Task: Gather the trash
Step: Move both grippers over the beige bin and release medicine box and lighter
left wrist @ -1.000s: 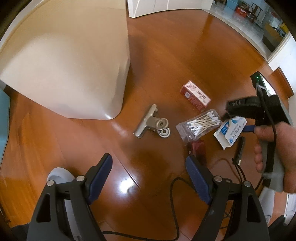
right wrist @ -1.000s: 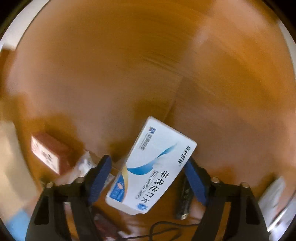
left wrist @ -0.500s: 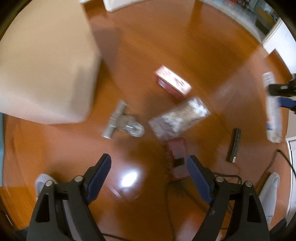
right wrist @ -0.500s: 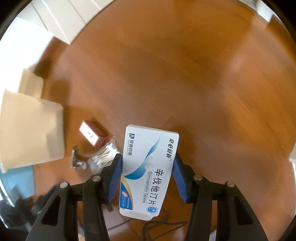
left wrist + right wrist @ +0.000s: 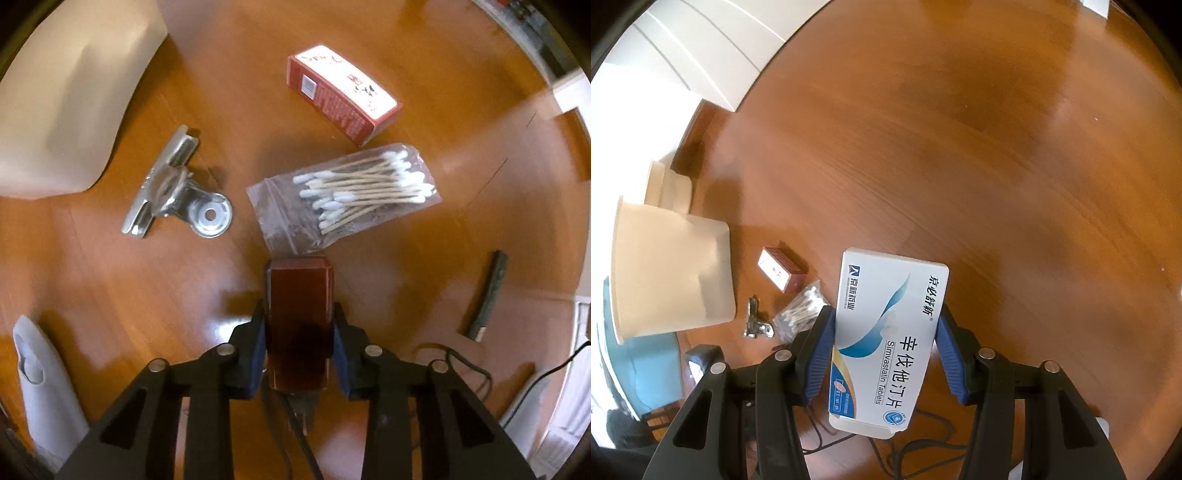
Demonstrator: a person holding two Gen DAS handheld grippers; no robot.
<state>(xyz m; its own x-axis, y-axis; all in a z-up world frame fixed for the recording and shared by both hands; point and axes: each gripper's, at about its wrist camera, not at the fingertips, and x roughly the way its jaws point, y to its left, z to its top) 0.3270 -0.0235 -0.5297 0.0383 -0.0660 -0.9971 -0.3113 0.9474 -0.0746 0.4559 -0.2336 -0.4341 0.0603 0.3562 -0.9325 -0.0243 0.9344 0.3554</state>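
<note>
The left gripper points straight down at the floor, and its jaws have just been closing: the blue pads now press both sides of a dark red box, which fills the gap between them and juts out ahead of the tips. It looks gripped but not yet clearly lifted.

The right gripper is clamped on a white pill box, held well above the floor; the box stands lengthwise between the pads, with its far end sticking out past them.

So two pieces are in hand and none shown going into the bin, which stands far off to the left of the right jaws, its inside not visible.

Left on the floor ahead of the left jaws:
- a bag of swabs, just beyond the dark red box's far end, perhaps touching it;
- a red carton farther ahead;
- a metal clip ahead and to the left;
- a dark stick off to the right.

By this reading the task is early: both held boxes need dropping in the bin, then four more pieces fetched.
</note>
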